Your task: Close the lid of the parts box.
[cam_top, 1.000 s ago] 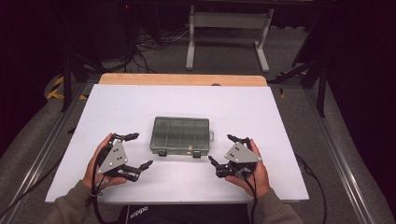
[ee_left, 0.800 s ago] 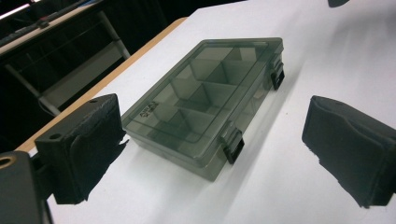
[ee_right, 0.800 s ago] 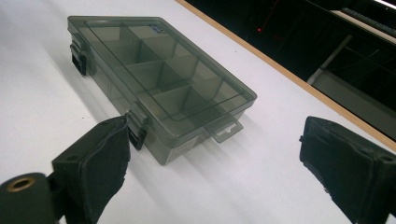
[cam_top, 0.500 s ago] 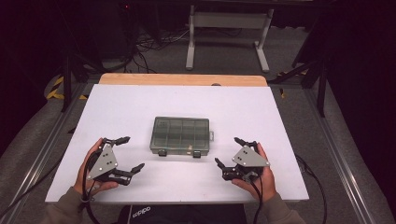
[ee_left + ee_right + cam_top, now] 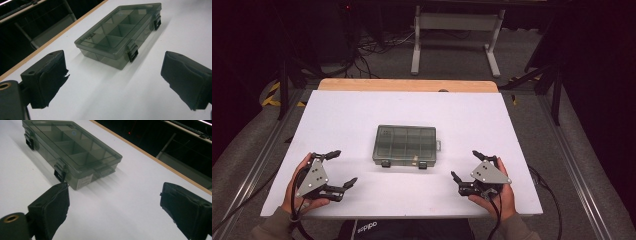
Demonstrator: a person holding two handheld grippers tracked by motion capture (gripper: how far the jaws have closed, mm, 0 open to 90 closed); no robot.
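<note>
Both grippers, left gripper (image 5: 340,168) and right gripper (image 5: 466,164), are wide open and empty; grip the rigid, light, slippery compartment box (image 5: 405,145) at its front latches (image 5: 132,52).

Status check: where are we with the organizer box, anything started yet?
Nothing looks done yet. The organizer box sits closed mid-table, both front latches down, compartments apparently empty through the lid. In hand: nothing. The left gripper and right gripper are open, flanking the box near the table's front edge, apart from it. Left, as I read it: approach, release the latches and open the lid.
</note>
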